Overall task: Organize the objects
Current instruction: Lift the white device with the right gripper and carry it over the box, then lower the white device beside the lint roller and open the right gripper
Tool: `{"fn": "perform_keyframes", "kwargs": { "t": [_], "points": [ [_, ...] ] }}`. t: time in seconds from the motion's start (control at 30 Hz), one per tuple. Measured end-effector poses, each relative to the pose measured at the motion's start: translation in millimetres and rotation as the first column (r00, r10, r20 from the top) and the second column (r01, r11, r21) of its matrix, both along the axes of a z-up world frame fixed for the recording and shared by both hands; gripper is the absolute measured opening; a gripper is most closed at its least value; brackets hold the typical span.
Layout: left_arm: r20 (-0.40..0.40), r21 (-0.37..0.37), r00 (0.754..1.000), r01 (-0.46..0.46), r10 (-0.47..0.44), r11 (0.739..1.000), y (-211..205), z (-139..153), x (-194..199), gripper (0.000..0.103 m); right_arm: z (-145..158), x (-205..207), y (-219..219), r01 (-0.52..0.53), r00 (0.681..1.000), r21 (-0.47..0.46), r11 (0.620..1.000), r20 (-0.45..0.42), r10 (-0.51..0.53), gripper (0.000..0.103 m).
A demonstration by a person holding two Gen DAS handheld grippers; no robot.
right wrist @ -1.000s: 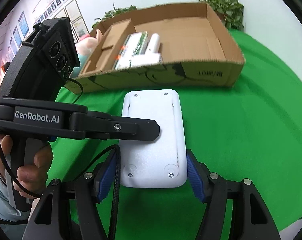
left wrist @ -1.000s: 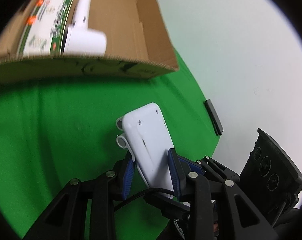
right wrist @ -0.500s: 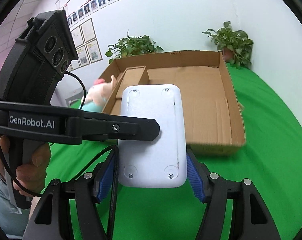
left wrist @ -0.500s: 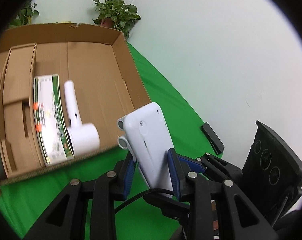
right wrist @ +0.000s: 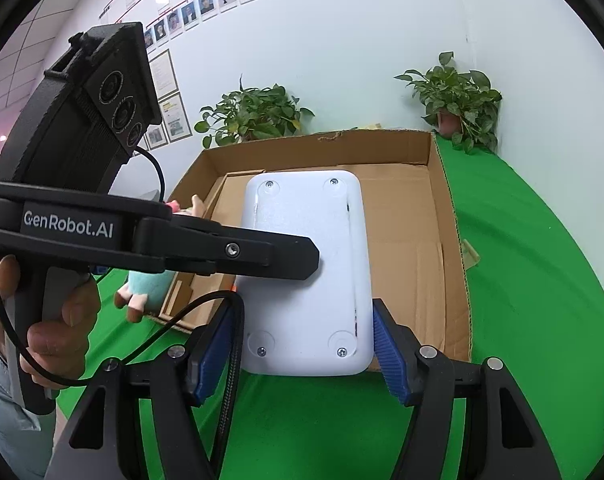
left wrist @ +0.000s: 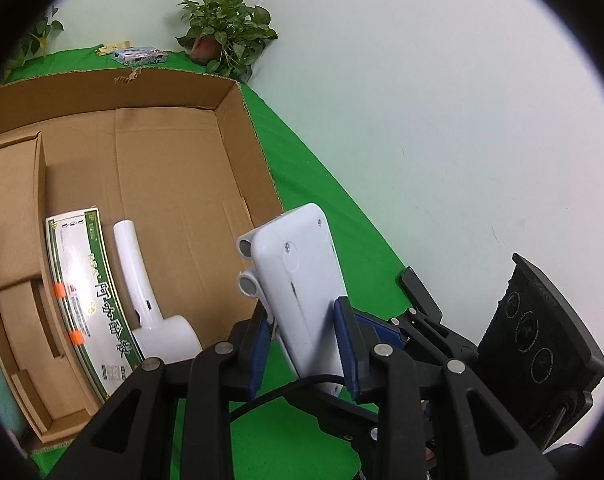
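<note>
1. Left wrist view: the left gripper (left wrist: 303,344) clamps the thin edges of the white device (left wrist: 302,276), whose long axis points forward and up. The box (left wrist: 174,184) lies ahead-left, below.
2. Right wrist view: the right gripper (right wrist: 302,354) pinches the device's (right wrist: 305,272) broad near end; the box (right wrist: 421,232) is straight ahead, beyond it.

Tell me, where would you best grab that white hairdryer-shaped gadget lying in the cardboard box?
Grip the white hairdryer-shaped gadget on its long slim handle, coming straight down from above. It lies flat on the cardboard box floor; the handle is narrow, while the head is bulky and a green-and-white carton crowds one side.
</note>
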State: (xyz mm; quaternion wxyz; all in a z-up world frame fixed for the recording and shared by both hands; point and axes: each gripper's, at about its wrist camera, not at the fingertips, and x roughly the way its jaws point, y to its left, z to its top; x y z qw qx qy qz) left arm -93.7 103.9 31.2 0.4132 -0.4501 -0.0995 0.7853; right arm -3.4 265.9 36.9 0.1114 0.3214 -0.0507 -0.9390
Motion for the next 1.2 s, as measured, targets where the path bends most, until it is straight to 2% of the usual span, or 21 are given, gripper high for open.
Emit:
{"fn": "perform_keyframes", "kwargs": {
  "t": [0.3,0.7,0.83,0.97,1.2],
  "points": [
    [0.048,-0.029,0.999,0.0,0.002,1.0,7.0,-16.2,-26.6,0.029,-16.2,-35.5,10.8,0.008,0.999,-0.012,1.0,0.04,-0.008,0.063],
    [0.159,-0.114,0.987,-0.003,0.021,0.994,23.3,-73.6,-80.5,0.029,-78.0,-111.6,36.3,0.005,0.982,-0.061,0.998,0.187,0.007,0.063],
    [0.18,-0.148,0.984,0.01,0.017,0.989,29.4,-90.2,-89.9,0.029,-99.4,-125.7,39.6,0.009,0.97,-0.064,0.998,0.243,0.007,0.063],
    [0.198,-0.161,0.98,0.021,0.011,0.987,32.7,-99.4,-94.8,0.029,-109.9,-132.5,40.4,0.021,0.961,-0.054,0.998,0.275,-0.006,0.063],
    [0.23,-0.213,0.973,0.048,0.002,0.976,36.4,-115.3,-92.0,0.03,-128.5,-134.4,40.1,0.031,0.936,-0.089,0.996,0.351,0.003,0.063]
  ]
}}
